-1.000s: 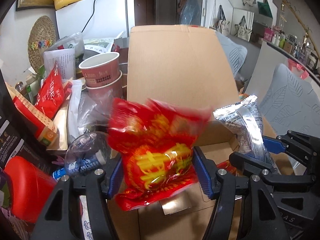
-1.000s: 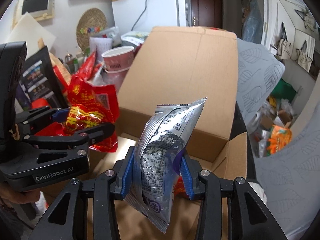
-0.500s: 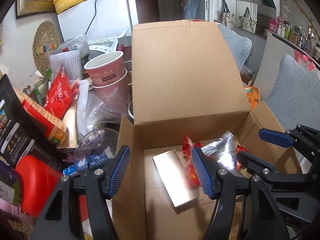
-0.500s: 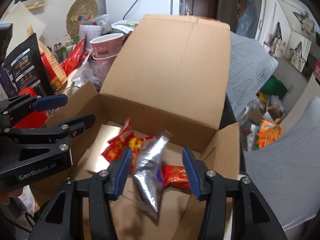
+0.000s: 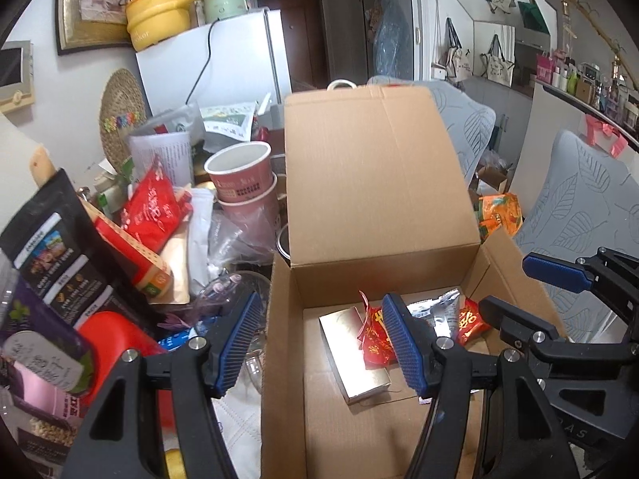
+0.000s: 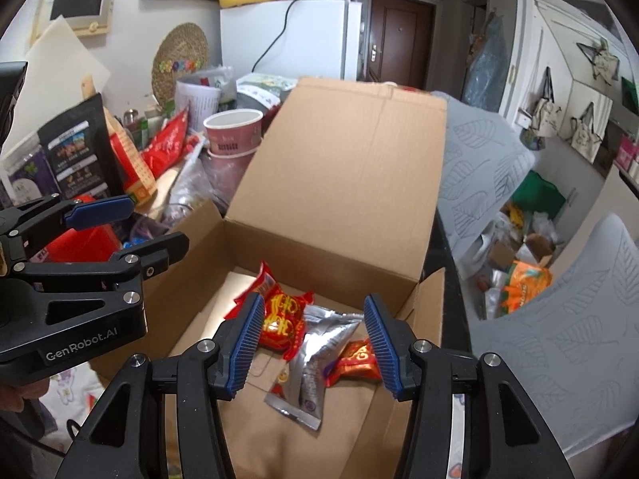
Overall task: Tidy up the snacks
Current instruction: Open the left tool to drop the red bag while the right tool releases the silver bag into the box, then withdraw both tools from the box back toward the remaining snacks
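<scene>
Hovering over the cardboard box, the left claw and right claw stood parted and empty; the red snack packet and silver pouch lay inside. Next probably came fetching another snack from the cluttered tabletop pile.

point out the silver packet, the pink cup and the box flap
silver packet [image 6: 319, 353], right wrist view, middle of its body
pink cup [image 5: 239, 171], left wrist view, outer wall below the rim
box flap [image 5: 375, 175], left wrist view, centre of the raised flap
</scene>
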`<state>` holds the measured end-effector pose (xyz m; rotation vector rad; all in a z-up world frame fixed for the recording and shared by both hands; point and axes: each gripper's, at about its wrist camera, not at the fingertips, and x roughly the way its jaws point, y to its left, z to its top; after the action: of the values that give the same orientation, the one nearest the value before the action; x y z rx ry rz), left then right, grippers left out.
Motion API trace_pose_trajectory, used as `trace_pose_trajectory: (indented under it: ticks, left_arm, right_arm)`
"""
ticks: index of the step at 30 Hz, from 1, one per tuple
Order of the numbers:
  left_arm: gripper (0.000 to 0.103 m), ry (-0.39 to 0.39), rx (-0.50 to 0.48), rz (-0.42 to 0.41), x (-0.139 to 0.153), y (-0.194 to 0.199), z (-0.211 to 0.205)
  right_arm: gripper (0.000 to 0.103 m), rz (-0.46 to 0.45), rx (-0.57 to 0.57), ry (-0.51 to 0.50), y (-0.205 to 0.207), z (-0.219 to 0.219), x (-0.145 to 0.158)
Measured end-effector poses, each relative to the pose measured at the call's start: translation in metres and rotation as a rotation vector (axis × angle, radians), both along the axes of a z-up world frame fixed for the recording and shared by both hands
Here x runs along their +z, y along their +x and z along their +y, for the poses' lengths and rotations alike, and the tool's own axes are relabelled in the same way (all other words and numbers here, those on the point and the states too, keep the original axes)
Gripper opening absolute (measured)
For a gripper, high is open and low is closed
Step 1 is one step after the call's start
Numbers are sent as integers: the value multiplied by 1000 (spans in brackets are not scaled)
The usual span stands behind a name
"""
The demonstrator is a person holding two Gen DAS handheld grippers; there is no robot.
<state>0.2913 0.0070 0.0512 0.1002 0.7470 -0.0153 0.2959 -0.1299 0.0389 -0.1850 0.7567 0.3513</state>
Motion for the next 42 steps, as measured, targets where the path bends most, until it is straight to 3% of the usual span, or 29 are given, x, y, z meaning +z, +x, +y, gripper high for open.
trace_pose_trajectory:
  ticks: [19, 24, 34, 42]
  left_arm:
    - [64, -5, -3, -129, 56, -76, 1]
    - [79, -39, -18, -143, 65, -97, 2]
    - [80, -37, -39, -166, 72, -142, 2]
    - [80, -61, -53, -152, 66, -174, 3]
  right_arm:
    - [52, -142, 12, 57, -74, -10, 58]
    - [59, -173, 16, 76, -94, -16, 67]
    - [75, -222, 27, 110, -143, -28, 77]
    - [78, -228, 36, 129, -179, -30, 71]
